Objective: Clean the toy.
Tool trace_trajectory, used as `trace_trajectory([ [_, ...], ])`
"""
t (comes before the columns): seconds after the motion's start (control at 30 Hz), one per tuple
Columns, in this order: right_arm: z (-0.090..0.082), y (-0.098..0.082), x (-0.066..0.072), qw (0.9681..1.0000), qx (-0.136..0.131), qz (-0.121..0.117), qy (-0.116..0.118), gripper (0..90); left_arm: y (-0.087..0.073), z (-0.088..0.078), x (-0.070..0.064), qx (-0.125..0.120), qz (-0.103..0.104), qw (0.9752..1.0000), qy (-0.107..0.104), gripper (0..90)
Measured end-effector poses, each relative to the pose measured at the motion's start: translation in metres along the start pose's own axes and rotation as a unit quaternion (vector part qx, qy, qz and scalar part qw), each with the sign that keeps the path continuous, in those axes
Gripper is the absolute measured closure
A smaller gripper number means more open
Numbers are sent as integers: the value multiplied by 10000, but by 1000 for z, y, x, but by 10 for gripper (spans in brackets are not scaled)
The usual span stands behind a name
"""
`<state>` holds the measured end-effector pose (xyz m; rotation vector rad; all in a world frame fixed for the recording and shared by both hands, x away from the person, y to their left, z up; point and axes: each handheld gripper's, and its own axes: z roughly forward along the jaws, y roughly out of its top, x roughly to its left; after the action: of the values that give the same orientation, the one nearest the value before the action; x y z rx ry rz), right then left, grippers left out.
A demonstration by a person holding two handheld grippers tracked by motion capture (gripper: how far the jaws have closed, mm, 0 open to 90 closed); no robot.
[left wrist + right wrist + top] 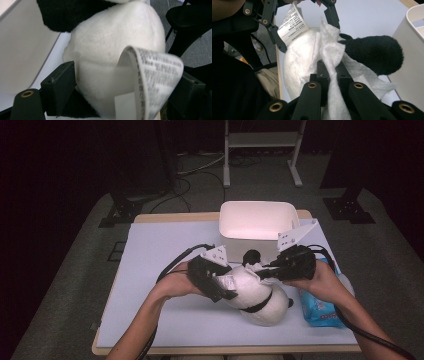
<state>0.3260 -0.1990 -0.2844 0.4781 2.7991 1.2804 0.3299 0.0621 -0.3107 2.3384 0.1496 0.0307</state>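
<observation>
Plush panda toy (260, 297): white pile body with black limbs and a black band across its middle, lying on its side on the pale blue table mat (150, 250), near the front edge and right of centre. A black plush limb (374, 53) juts toward the white tub. A sewn-in care label (155, 75), white with fine dark print, curls off the body in a loop. Left gripper (222, 285): jaws spread, one on each side of the white body and the label; whether the pads press the pile cannot be told, so no grip is recorded. Right gripper (265, 270): jaws clenched on a crumpled white wipe (332, 62), which drapes over the toy's body beside the black limb. Surroundings: white plastic tub (257, 225), rectangular with rounded corners, at the far edge of the mat directly behind the toy and close to it; blue wet-wipe packet (320, 307) at the right edge of the mat, just beside the toy and partly under the person's right forearm. Obstructions: both grippers and hands cover the toy's upper half in the high view; the curled label blocks the left gripper view's right side.
</observation>
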Motion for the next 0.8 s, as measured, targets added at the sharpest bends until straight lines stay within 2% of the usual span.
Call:
trace_trajectory([
  [0.33, -7, -8, 1, 10000, -20, 74, -64, 844, -4, 9, 3, -70, -68, 9999, -77, 122],
  [0.43, -9, -10, 1, 9999, -46, 110, -68, 844, -3, 10, 2, -169, 29, 9998, -99, 193],
  [0.53, -11, -10, 1, 9999, -75, 128, -79, 843, -2, 10, 1, -203, 42, 9997, -110, 244],
  [0.6, -17, -6, 3, 9998, -155, 73, -134, 842, 0, 12, -2, -252, 59, 9996, -133, 254],
  [0.8, -18, 10, 6, 9997, -66, -162, -195, 841, 7, 13, -6, -245, 172, 9995, -114, 255],
])
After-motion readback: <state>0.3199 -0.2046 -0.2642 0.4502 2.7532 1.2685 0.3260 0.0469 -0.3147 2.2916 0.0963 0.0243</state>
